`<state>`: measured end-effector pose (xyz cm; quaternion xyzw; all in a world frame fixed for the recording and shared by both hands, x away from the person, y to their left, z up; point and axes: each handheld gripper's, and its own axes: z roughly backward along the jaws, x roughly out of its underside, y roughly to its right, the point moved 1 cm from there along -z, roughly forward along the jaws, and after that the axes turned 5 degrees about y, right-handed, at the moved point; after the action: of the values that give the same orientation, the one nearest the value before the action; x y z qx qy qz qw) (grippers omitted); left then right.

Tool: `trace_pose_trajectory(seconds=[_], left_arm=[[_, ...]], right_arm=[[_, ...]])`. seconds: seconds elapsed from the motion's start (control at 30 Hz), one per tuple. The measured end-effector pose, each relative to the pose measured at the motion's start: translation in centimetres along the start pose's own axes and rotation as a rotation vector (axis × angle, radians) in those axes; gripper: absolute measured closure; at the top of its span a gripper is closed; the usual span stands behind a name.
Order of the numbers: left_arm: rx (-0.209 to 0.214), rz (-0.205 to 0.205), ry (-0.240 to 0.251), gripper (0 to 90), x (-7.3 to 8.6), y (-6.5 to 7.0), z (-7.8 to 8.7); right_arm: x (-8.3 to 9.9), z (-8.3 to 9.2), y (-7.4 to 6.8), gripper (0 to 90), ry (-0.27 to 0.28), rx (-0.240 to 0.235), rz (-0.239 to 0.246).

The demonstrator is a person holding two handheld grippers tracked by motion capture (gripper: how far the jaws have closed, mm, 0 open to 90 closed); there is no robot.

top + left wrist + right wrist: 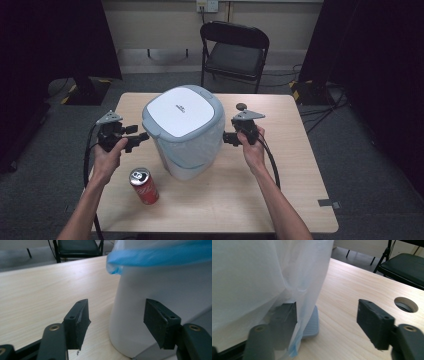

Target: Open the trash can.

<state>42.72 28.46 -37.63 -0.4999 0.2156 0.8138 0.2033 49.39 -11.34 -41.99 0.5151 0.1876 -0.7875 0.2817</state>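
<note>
Soda can (144, 185) sits lower left of the frame, easy to knock over with a forearm. Left gripper (135, 139) is wide open beside the bin (183, 131) mid-frame. Right gripper (229, 138) is also wide, one jaw behind the bag (262, 277), so pulling away could snag it.

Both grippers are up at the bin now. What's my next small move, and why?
Probably close the right gripper on the bag liner. Its jaws are open and the plastic already drapes over one of them. The left gripper is open beside the bin, gripping nothing.
</note>
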Motion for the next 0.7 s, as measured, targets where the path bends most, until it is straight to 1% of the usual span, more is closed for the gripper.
trace_pose_trajectory(seconds=[0.03,0.07,0.1,0.13,0.2,0.23,0.27,0.3,0.37,0.43,0.47,0.57,0.6,0.63,0.67,0.7], left_arm=[[0.013,-0.011,-0.001,37.9,-0.3,0.5,0.4],[0.014,-0.022,-0.011,37.9,-0.4,0.8,0.3],[-0.001,-0.028,-0.012,39.7,-0.5,1.1,0.3],[-0.012,-0.037,-0.015,40.5,-0.6,1.1,0.3],[-0.015,-0.035,-0.013,41.9,-0.7,1.1,0.2],[-0.011,-0.032,-0.002,44.1,-0.7,1.0,0.1],[-0.011,-0.032,-0.002,46.1,-0.7,1.0,0.1],[-0.017,-0.02,0.002,49.0,-0.8,1.0,-0.2],[-0.025,-0.036,-0.01,52.8,-1.1,1.0,-0.3],[-0.029,-0.043,-0.03,54.1,-1.5,1.0,-0.5],[-0.029,-0.053,-0.039,54.9,-1.7,1.0,-0.6],[-0.04,-0.058,-0.049,60.7,-2.2,1.1,-1.2],[-0.04,-0.058,-0.049,62.6,-2.2,1.1,-1.2],[-0.052,-0.063,-0.057,63.8,-2.5,1.3,-1.7],[-0.052,-0.063,-0.057,64.2,-2.5,1.3,-1.7],[-0.063,-0.064,-0.062,65.1,-2.8,1.4,-2.2]], right_arm=[[-0.1,-0.2,0.0,34.8,0.007,0.01,0.007],[-0.2,-0.2,-0.1,37.0,0.008,0.011,0.003],[-0.2,-0.3,-0.1,40.7,0.01,0.001,-0.001],[-0.2,-0.3,-0.1,43.2,0.011,-0.013,-0.004],[-0.1,-0.2,-0.2,46.9,0.015,-0.021,-0.021],[0.1,-0.1,-0.4,52.6,0.021,-0.028,-0.024],[0.1,-0.1,-0.5,55.7,0.025,-0.042,-0.026],[0.1,0.0,-0.7,56.5,0.023,-0.041,-0.02],[0.2,0.3,-1.0,61.5,0.016,-0.039,-0.013],[0.3,0.8,-1.5,63.7,0.011,-0.036,-0.011],[0.4,1.2,-1.7,63.8,0.009,-0.036,-0.004],[1.0,2.7,-2.6,63.1,0.002,-0.045,-0.005],[1.1,3.0,-2.8,63.0,0.0,-0.04,0.004],[1.2,3.4,-3.1,62.0,-0.003,-0.038,0.009],[1.2,3.4,-3.1,62.0,-0.003,-0.038,0.009],[1.5,4.3,-3.8,61.4,-0.012,-0.023,0.02]])
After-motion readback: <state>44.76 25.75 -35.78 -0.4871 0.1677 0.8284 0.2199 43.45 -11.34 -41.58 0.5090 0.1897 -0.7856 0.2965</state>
